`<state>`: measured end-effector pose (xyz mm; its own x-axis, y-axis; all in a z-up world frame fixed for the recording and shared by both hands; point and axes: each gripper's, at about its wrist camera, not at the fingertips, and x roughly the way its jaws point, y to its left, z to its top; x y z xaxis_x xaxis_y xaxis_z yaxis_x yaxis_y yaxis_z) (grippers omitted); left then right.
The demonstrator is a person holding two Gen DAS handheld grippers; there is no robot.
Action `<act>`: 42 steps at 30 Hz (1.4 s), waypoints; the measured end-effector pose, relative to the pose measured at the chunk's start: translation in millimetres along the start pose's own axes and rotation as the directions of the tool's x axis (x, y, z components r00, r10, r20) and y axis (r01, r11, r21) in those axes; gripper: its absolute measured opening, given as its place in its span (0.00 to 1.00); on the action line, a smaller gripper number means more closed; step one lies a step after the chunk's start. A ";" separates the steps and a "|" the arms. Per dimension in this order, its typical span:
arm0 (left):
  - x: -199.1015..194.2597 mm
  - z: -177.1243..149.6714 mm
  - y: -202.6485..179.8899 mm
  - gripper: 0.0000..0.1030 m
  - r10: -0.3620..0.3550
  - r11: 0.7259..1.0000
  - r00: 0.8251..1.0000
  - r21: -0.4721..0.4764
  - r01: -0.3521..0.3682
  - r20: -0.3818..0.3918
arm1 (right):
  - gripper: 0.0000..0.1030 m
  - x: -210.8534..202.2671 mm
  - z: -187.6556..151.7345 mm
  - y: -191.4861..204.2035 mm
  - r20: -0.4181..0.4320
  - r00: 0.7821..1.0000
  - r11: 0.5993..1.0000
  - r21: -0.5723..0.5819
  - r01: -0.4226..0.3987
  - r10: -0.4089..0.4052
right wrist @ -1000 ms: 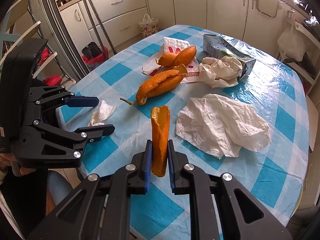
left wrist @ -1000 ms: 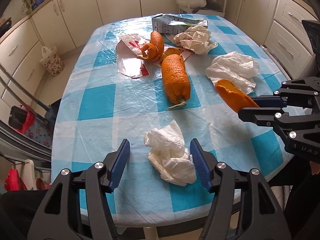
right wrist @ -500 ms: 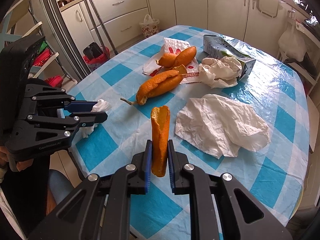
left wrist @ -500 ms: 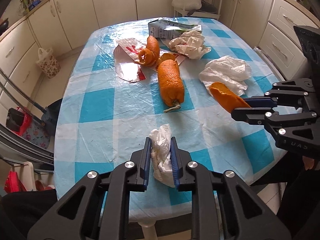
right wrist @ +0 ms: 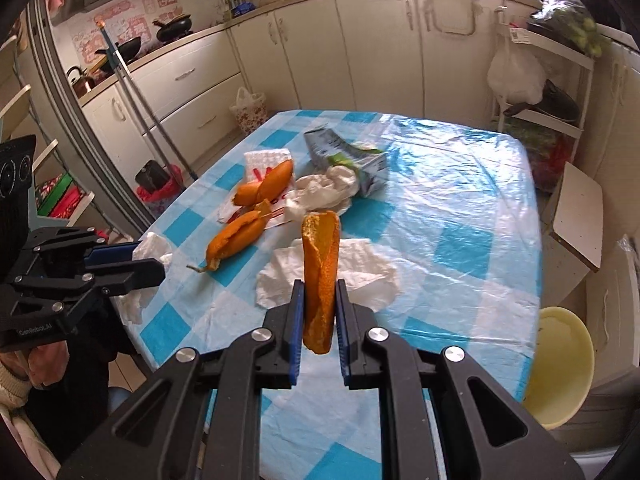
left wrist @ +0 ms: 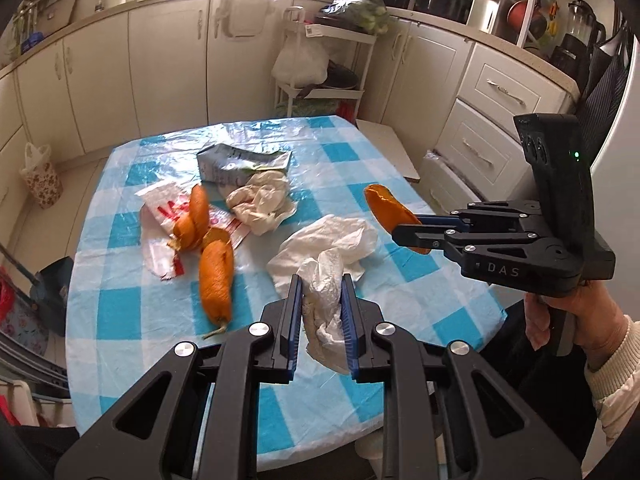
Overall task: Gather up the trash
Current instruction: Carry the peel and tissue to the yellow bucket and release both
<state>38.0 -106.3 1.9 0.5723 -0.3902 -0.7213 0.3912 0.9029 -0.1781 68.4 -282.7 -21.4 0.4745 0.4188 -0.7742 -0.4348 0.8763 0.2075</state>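
Two loads: left tool [left wrist: 319, 322] grips tissue [left wrist: 325, 312]; right tool [right wrist: 318, 330] grips peel [right wrist: 320, 276].

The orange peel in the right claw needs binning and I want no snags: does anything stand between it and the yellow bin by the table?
Nothing visible does. The right claw holds the orange peel above the table; the yellow bin sits open on the floor beyond the table's right edge, with only air between.

left wrist view: looks forward and down along its fingers, over the near edge of the checked table [left wrist: 120, 312]. right wrist view: same table [right wrist: 460, 240], from the right side. both share the crushed carton [left wrist: 240, 164] [right wrist: 352, 156]; each sees the other gripper.
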 end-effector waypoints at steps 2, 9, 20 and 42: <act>6.2 11.3 -8.1 0.17 -0.017 1.000 1.000 -0.001 0.017 0.010 | 0.15 -7.1 1.2 -18.2 0.006 0.999 0.999 0.026 0.038 -0.038; 32.5 53.6 -51.3 0.17 -0.085 0.996 0.996 0.029 0.084 0.041 | 0.15 -30.9 3.9 -101.5 -0.008 0.979 0.968 0.150 0.202 -0.204; 94.5 87.1 -114.6 0.17 -0.164 0.984 0.987 0.073 0.164 -0.006 | 0.16 -3.4 -19.7 -226.5 -0.219 0.915 0.865 0.311 0.394 -0.338; 260.7 88.3 -223.8 0.17 -0.225 0.972 0.947 0.022 0.236 -0.228 | 0.72 -142.4 -2.7 -238.9 0.315 0.760 0.725 0.628 0.281 -0.568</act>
<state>163.4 -426.0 -87.3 0.2895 -0.5314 -0.7961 0.5308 0.7812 -0.3285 102.7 -552.3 37.6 0.8490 -0.1041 -0.5181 0.2991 0.9029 0.3086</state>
